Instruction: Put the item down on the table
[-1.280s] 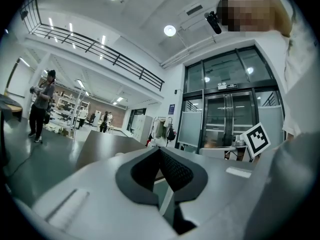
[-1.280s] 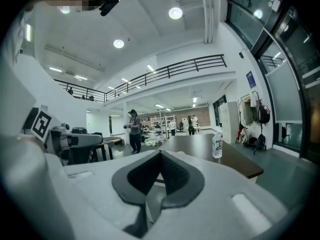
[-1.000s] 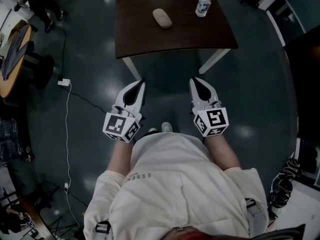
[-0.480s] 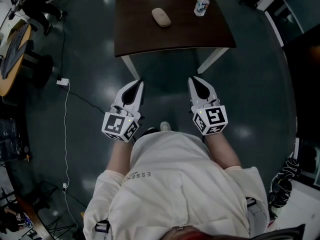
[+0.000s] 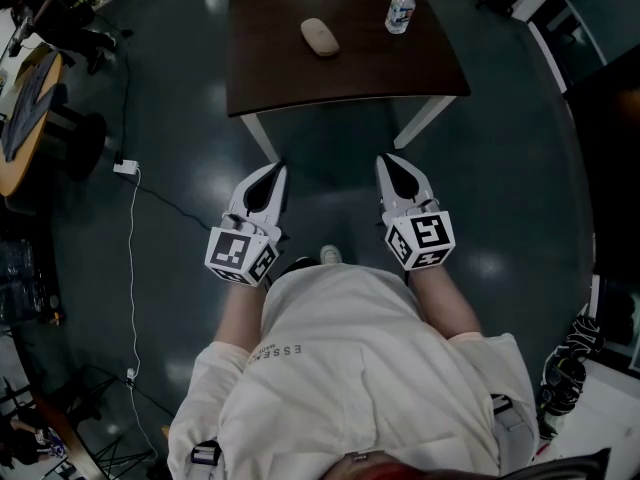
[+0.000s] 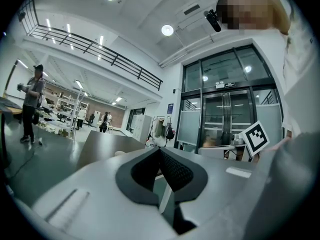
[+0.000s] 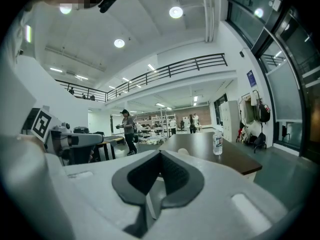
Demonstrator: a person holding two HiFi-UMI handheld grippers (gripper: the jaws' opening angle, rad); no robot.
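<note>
A dark brown table (image 5: 350, 68) stands ahead of me across a stretch of floor. On it lie a beige oval item (image 5: 320, 36) and a small water bottle (image 5: 400, 10). My left gripper (image 5: 272, 173) and right gripper (image 5: 392, 164) hang side by side over the floor, short of the table's near edge. Both point at the table, both are shut, and neither holds anything. In the right gripper view the shut jaws' tip (image 7: 160, 154) lines up below the table (image 7: 220, 156), the bottle (image 7: 217, 143) and the beige item (image 7: 183, 151). The left gripper view shows shut jaws (image 6: 161, 151) too.
A white cable and plug (image 5: 128, 166) lie on the dark floor at the left. A round wooden table (image 5: 25, 108) with a black stool stands at the far left. The table's white legs (image 5: 262, 138) face me. A person (image 7: 129, 129) stands far off in the hall.
The table and the things on it have slid slightly up and left in the head view. Both grippers have stayed shut and almost in place.
</note>
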